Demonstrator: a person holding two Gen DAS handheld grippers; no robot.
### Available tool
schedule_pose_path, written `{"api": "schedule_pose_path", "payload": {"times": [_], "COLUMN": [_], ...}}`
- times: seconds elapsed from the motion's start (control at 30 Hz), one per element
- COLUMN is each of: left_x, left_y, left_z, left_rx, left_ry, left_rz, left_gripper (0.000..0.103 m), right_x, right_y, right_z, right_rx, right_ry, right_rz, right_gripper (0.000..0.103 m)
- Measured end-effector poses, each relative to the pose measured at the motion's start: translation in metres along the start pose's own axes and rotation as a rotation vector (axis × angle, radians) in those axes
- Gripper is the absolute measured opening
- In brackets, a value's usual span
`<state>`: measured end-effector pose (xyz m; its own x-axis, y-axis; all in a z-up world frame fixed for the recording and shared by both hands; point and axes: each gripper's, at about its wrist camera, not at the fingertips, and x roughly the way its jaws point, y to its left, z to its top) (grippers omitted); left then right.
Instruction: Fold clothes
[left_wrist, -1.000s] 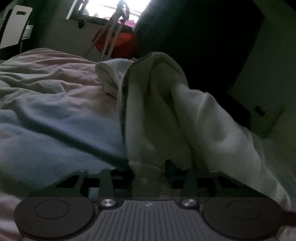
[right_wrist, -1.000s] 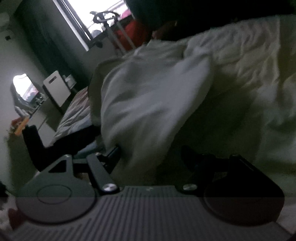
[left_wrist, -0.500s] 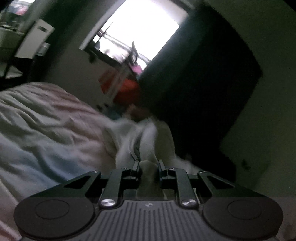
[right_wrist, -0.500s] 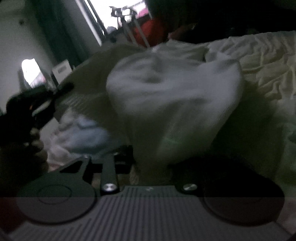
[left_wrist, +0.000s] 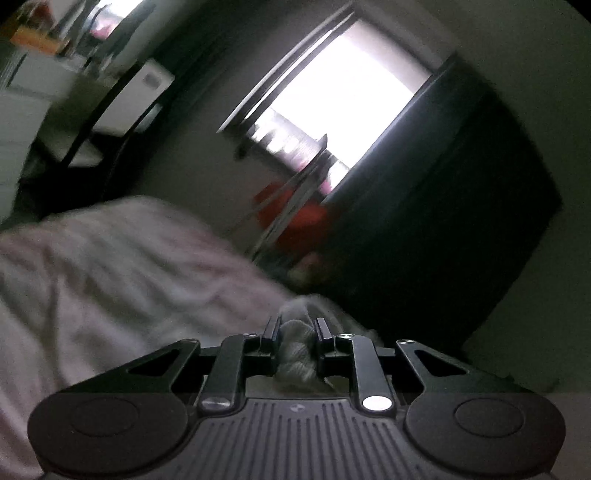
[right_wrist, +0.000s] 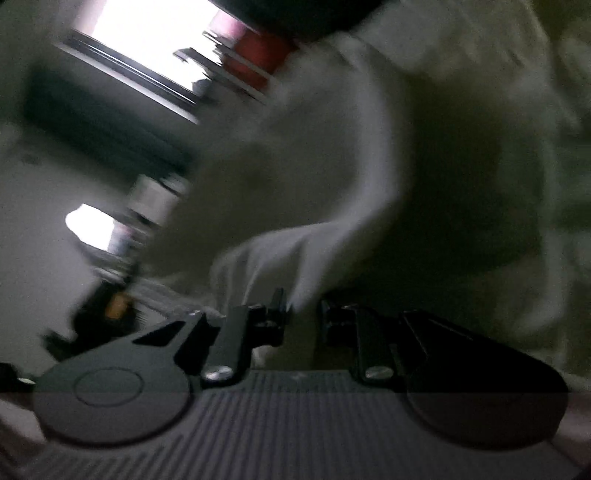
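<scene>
Ahead of the left gripper (left_wrist: 297, 332): bunched white garment (left_wrist: 295, 350) fills the gap between its fingers. Open air above the pink bedding (left_wrist: 110, 266) to the left. Metal rack (left_wrist: 291, 206) with red cloth (left_wrist: 295, 221) and dark curtain (left_wrist: 443, 221) block the far side.

Right gripper (right_wrist: 301, 314): garment (right_wrist: 369, 166) drapes across most of the view, closing off centre and right. Clear passage only upper left, toward the window (right_wrist: 147, 33). Clutter at lower left is too blurred to tell.

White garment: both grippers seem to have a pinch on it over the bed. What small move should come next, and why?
Probably draw the two grippers apart to stretch the white garment flat. The left gripper pinches a bunched wad of it and the right gripper clamps another part, while the cloth between hangs slack and rumpled above the bed.
</scene>
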<state>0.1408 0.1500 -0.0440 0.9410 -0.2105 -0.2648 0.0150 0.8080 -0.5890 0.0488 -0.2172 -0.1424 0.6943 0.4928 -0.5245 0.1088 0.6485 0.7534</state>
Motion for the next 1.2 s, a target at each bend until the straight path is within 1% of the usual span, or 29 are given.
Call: {"api": "schedule_pose_path", "payload": {"times": [0.03,0.1,0.13,0.17,0.2,0.23,0.27,0.3,0.33,0.4,0.43,0.47,0.53,0.57,0.63,0.7,0.73,0.77,0.8,0.87,0.93,1.03,1.07,1.1,1.13,1.2], "left_x": [0.007,0.016,0.02,0.021,0.02,0.019,0.018,0.016,0.017,0.021,0.024,0.027,0.033,0.036,0.04,0.045,0.046,0.048,0.049,0.051,0.052,0.053,0.053,0.053,0.053,0.052], "left_y": [0.003,0.009,0.011,0.014,0.017,0.02,0.023,0.026,0.028,0.03,0.03,0.03,0.03,0.03,0.033,0.038,0.04,0.042,0.044,0.047,0.05,0.053,0.053,0.052,0.052,0.051], "left_z": [-0.006,-0.013,-0.015,-0.017,-0.019,-0.019,-0.02,-0.021,-0.022,-0.025,-0.027,-0.029,-0.034,-0.037,-0.043,-0.045,-0.045,-0.045,-0.044,-0.043,-0.041,-0.042,-0.043,-0.043,-0.043,-0.043], "left_rx": [0.005,0.018,0.019,0.013,0.004,-0.007,-0.018,-0.03,-0.032,-0.021,-0.01,0.002,0.029,0.042,0.057,0.054,0.044,0.034,0.024,0.0,-0.02,-0.024,-0.024,-0.023,-0.022,-0.02], "left_ry": [0.023,0.037,0.039,0.042,0.045,0.045,0.044,0.043,0.045,0.054,0.058,0.064,0.083,0.091,0.102,0.106,0.107,0.107,0.108,0.109,0.112,0.112,0.111,0.111,0.11,0.109], "left_rz": [0.031,0.079,0.097,0.106,0.109,0.112,0.115,0.118,0.124,0.142,0.152,0.161,0.176,0.183,0.196,0.199,0.195,0.191,0.186,0.17,0.163,0.177,0.179,0.177,0.176,0.174], "left_gripper": [0.022,0.022,0.025,0.027,0.029,0.04,0.051,0.056,0.062,0.065,0.071,0.074,0.074,0.074,0.074,0.073,0.072,0.07,0.067,0.062,0.057,0.049,0.047,0.047,0.046,0.046], "right_x": [0.005,0.005,0.003,0.002,0.001,0.0,0.001,0.002,0.005,0.011,0.014,0.018,0.026,0.032,0.038,0.045,0.044,0.045,0.042,0.037,0.039,0.05,0.053,0.055,0.058,0.061], "right_y": [-0.004,-0.011,-0.012,-0.012,-0.011,-0.01,-0.008,-0.007,-0.005,-0.001,0.001,0.003,0.007,0.009,0.007,0.004,0.004,0.004,0.005,0.006,0.006,0.0,-0.002,-0.003,-0.004,-0.003], "right_z": [-0.001,-0.002,-0.002,-0.002,-0.002,-0.003,-0.003,-0.003,-0.004,-0.01,-0.014,-0.017,-0.023,-0.025,-0.026,-0.026,-0.026,-0.025,-0.024,-0.024,-0.023,-0.022,-0.023,-0.023,-0.024,-0.026], "right_rx": [0.015,0.068,0.079,0.089,0.085,0.08,0.078,0.076,0.069,0.052,0.041,0.028,0.003,-0.013,-0.005,0.003,0.009,0.012,0.007,-0.002,-0.002,0.021,0.026,0.03,0.034,0.033], "right_ry": [0.023,0.023,0.019,0.016,0.013,0.01,0.006,0.002,0.013,0.041,0.059,0.072,0.1,0.114,0.12,0.125,0.114,0.095,0.077,0.042,0.041,0.067,0.07,0.072,0.075,0.067], "right_rz": [-0.032,-0.016,-0.003,0.01,0.017,0.024,0.035,0.046,0.056,0.079,0.093,0.101,0.116,0.108,0.116,0.125,0.14,0.158,0.178,0.22,0.223,0.177,0.169,0.161,0.154,0.17], "right_gripper": [0.023,0.024,0.025,0.03,0.041,0.049,0.069,0.082,0.084,0.083,0.083,0.083,0.083,0.083,0.082,0.075,0.072,0.067,0.064,0.062,0.062,0.061,0.053,0.049,0.048,0.048]}}
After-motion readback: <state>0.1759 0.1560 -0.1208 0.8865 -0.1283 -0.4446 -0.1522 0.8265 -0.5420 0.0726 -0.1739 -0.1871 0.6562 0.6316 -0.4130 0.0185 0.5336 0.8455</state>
